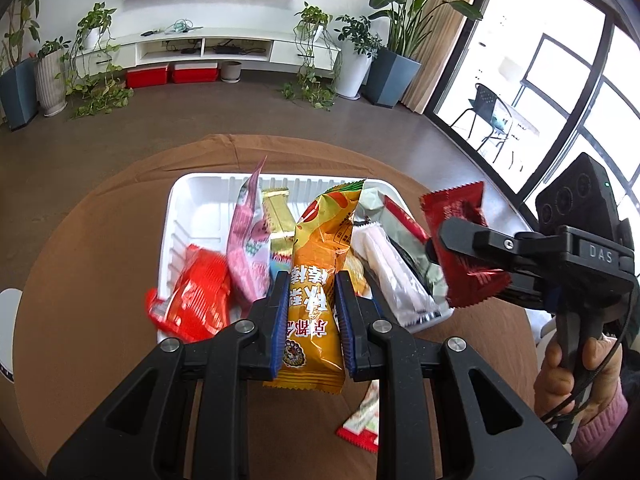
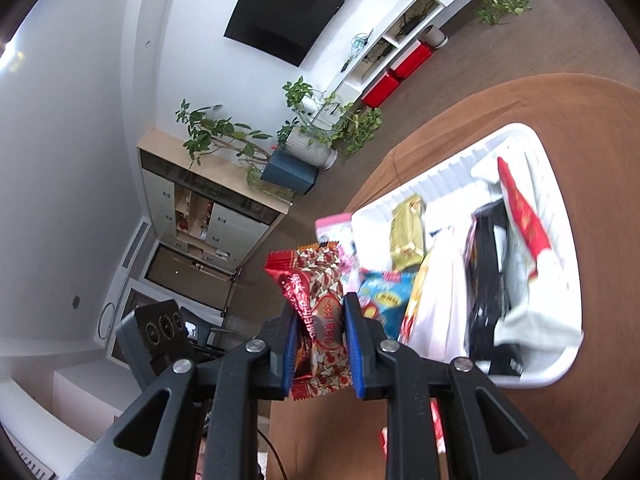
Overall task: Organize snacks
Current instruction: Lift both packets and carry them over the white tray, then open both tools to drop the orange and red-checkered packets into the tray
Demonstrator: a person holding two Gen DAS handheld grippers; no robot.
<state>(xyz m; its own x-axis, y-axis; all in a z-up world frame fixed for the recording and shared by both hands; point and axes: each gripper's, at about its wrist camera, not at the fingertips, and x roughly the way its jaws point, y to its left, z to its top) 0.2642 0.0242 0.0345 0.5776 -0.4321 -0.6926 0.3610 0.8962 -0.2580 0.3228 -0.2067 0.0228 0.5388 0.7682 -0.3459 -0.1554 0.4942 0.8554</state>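
Your left gripper (image 1: 312,312) is clamped on the orange snack packet (image 1: 316,280); it stands upright between the blue pads, its top over the near edge of the white tray (image 1: 188,200).

Your right gripper (image 2: 320,340) is clamped on the dark red snack packet (image 2: 320,300). In the left view that packet (image 1: 460,248) hangs at the tray's right edge, raised off the worktop (image 1: 100,240). Your hand (image 1: 576,372) holds the handle below it, pink sleeve at the wrist.

On the worktop just behind the left gripper: a red-and-white wrapper (image 1: 362,420), outside the tray.

In the tray, near to far: a red ribbed packet (image 1: 196,300) hanging over the near-left rim, a pink packet (image 1: 248,248) standing tilted, a white sachet (image 1: 392,276) and a black packet (image 2: 488,280) on the right side, a gold bar wrapper (image 1: 278,212) toward the far wall.

The tray's far-left corner is bare.
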